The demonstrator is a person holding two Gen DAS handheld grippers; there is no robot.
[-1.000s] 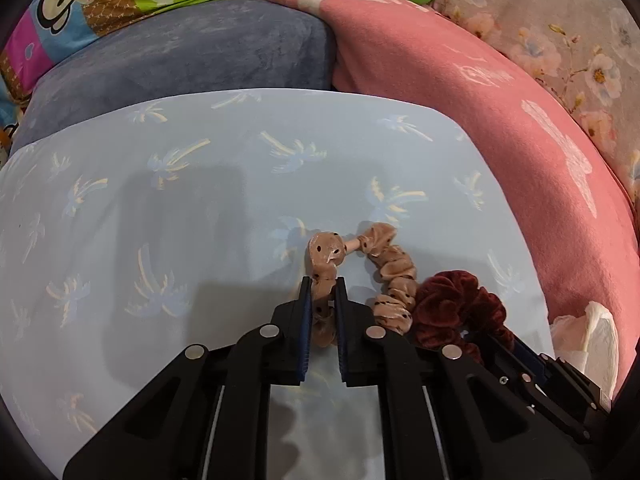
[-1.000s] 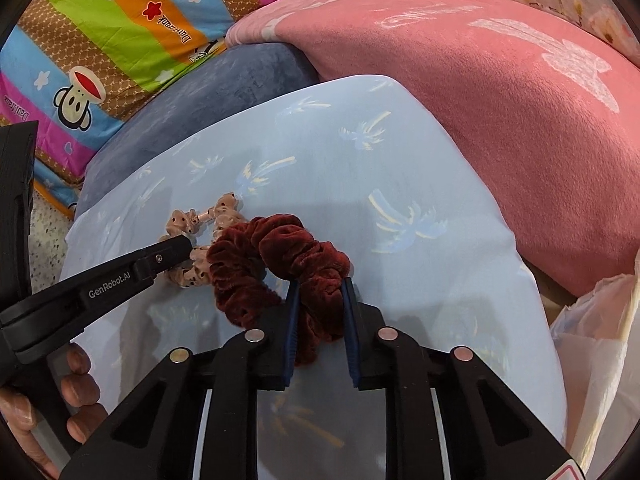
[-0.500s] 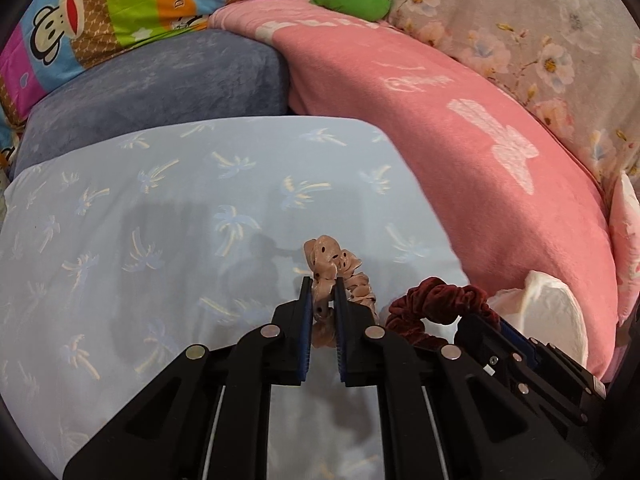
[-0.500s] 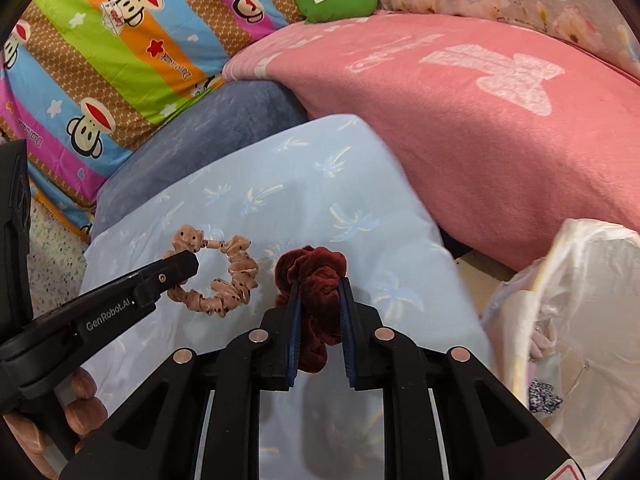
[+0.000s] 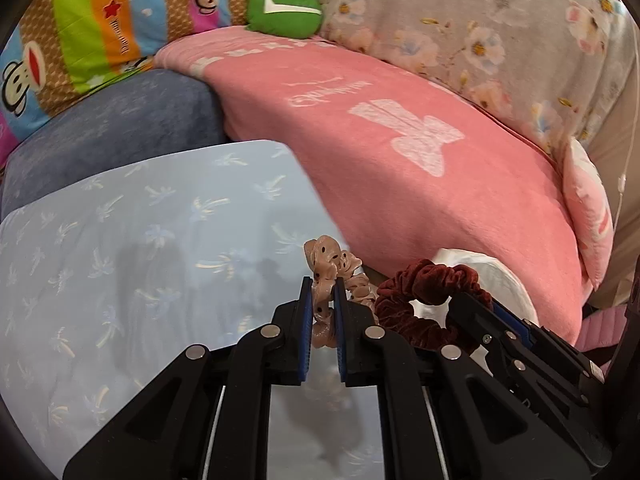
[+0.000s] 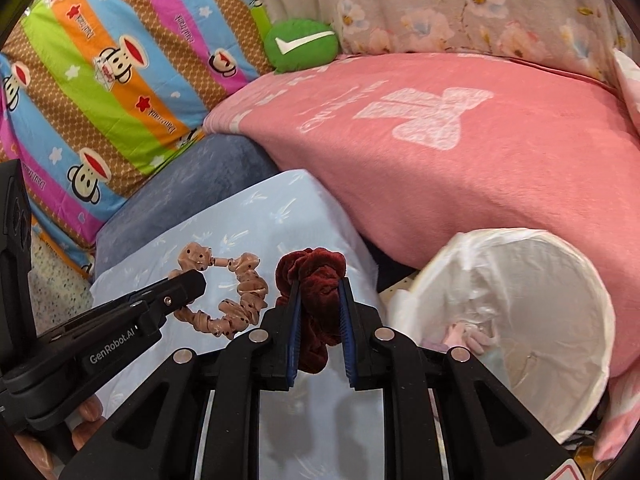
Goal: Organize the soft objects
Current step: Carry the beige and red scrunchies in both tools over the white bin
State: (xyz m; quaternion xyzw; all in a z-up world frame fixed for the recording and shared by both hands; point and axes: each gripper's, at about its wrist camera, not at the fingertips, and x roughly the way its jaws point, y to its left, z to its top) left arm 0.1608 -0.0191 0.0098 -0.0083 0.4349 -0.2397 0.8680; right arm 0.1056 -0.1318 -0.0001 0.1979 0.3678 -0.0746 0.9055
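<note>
My left gripper is shut on a beige dotted scrunchie, held up above the light blue palm-print cushion. From the right wrist view the same beige scrunchie hangs as a loop from the left gripper. My right gripper is shut on a dark red velvet scrunchie, also lifted off the cushion. In the left wrist view the red scrunchie hangs to the right, in front of the white lined bin.
A white bin lined with a plastic bag stands at the right, with small soft items at its bottom. A pink blanket lies behind it. A green cushion, a striped monkey-print pillow and a dark blue cushion are at the back.
Both grippers have lifted their scrunchies off the blue cushion and carried them rightward. The white bin has come much closer and fuller into the right wrist view.
</note>
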